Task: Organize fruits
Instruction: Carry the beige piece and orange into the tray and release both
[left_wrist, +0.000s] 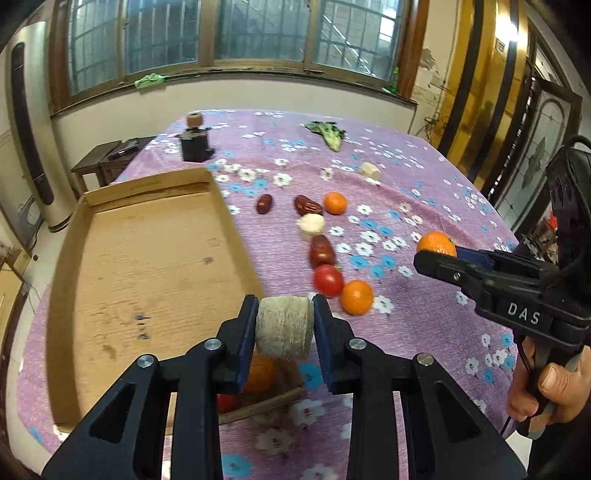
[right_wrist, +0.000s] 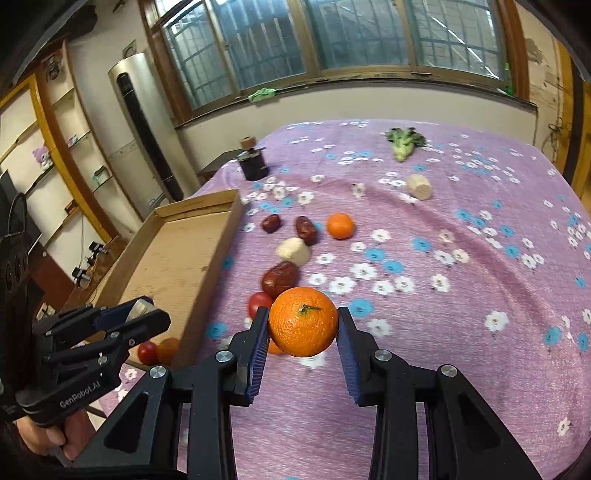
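Note:
In the left wrist view my left gripper (left_wrist: 285, 308) is shut on a pale fibrous cylinder piece (left_wrist: 284, 328), held above the near right corner of the cardboard tray (left_wrist: 147, 266). An orange (left_wrist: 260, 373) and a tomato (left_wrist: 226, 402) lie in that tray corner, partly hidden by my fingers. My right gripper (right_wrist: 303, 314) is shut on an orange (right_wrist: 303, 326), lifted over the purple flowered cloth (right_wrist: 461, 332). On the cloth lie a tomato (left_wrist: 328, 280), two oranges (left_wrist: 356, 297) (left_wrist: 335, 202), three red dates (left_wrist: 321, 251) and a pale piece (left_wrist: 312, 224).
A second pale cylinder (left_wrist: 370, 170) and a green vegetable (left_wrist: 328, 134) lie farther back on the cloth. A black object topped by a spool (left_wrist: 195, 144) stands at the far left corner. A person's hand (left_wrist: 546, 391) grips the right tool. Windows line the back wall.

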